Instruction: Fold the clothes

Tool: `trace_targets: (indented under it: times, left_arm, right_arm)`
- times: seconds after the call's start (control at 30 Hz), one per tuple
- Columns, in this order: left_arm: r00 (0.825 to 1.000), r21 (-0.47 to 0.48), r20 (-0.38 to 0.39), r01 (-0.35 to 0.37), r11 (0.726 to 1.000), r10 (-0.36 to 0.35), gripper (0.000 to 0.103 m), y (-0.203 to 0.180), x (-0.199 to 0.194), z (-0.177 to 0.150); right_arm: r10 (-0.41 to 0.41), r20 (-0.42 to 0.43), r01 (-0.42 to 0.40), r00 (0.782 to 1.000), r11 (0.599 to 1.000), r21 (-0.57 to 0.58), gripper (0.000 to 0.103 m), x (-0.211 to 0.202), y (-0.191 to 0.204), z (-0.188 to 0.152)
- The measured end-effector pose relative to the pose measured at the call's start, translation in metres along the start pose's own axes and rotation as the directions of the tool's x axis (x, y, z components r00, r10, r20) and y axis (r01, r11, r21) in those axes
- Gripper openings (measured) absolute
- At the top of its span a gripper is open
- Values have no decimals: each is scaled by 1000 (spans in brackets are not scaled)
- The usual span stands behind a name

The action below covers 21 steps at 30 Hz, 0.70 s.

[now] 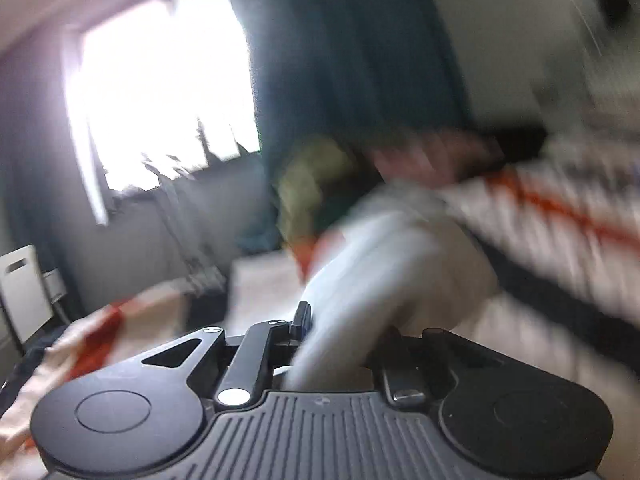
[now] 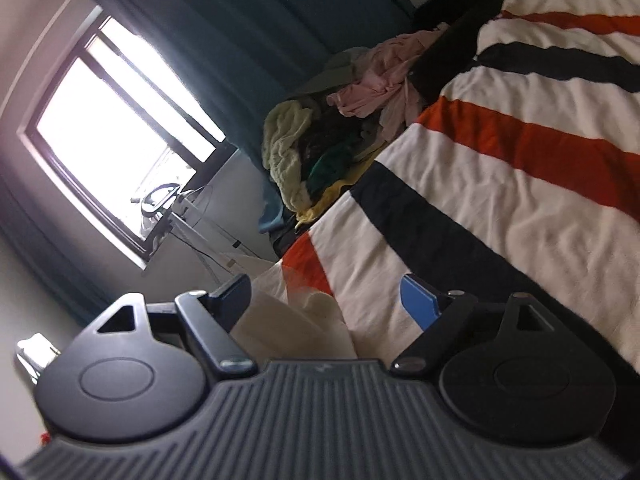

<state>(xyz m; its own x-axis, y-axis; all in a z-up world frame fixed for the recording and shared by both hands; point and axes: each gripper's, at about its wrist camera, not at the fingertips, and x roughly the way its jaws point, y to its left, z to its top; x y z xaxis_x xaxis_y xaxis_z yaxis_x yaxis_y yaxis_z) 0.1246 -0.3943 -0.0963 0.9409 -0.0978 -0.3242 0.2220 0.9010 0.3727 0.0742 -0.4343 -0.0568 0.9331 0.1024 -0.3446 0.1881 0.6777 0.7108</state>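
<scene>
The left gripper (image 1: 332, 332) is clamped on a pale white cloth garment (image 1: 384, 264). The right gripper (image 2: 328, 300) is spread wide above a striped cream, orange and navy bedspread (image 2: 520, 184), with crumpled clothes (image 2: 340, 128) piled well beyond.

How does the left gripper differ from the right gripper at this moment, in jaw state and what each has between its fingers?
The left gripper is shut on a white garment; the right gripper stands open, with pale cloth lying loose between its spread fingers. The left wrist view is smeared by motion blur, while the right wrist view is sharp. Both face the striped bedspread and the window.
</scene>
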Motion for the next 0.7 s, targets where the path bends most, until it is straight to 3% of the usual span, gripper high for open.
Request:
trace_targets:
  times: [0.1,0.13,0.17,0.2,0.3,0.43,0.6,0.7]
  left_arm:
    - [1000,127,19,-22,992,20,20,-28,5,-16]
    - [1000,113,6,-3,994,3,23,-24,6,-15]
    - [1000,98,-7,15,995,-14,34,-19,7,-14]
    - [999,83,-19,33,996,-32,52,-15,8,-12]
    - [996,100,-48,78,992,-74,68,30,23,-18]
    - [992,195,-116,69,978,-47,73,98,-7,-65]
    - [988,224,-156,41,974,-6,79,157,-50,-89]
    - [981,132,-189,-8,991,33,80,191,-67,-104]
  right_arm:
    - [33,-73,-28,997,997,69,84,12,-11,-2]
    - [58,-102,-48,993,994,101,84,17,-15,-4]
    - [83,-130,-65,988,989,134,84,22,-17,-7]
    - [100,-158,-75,982,984,161,84,28,-19,-9]
    - [110,-215,-70,970,980,187,84,41,-18,-19]
    - [132,-270,-76,954,976,206,84,51,-13,-32]
    - [94,-319,-33,943,981,191,84,67,-5,-53]
    - [66,-344,2,937,981,193,84,78,-5,-66]
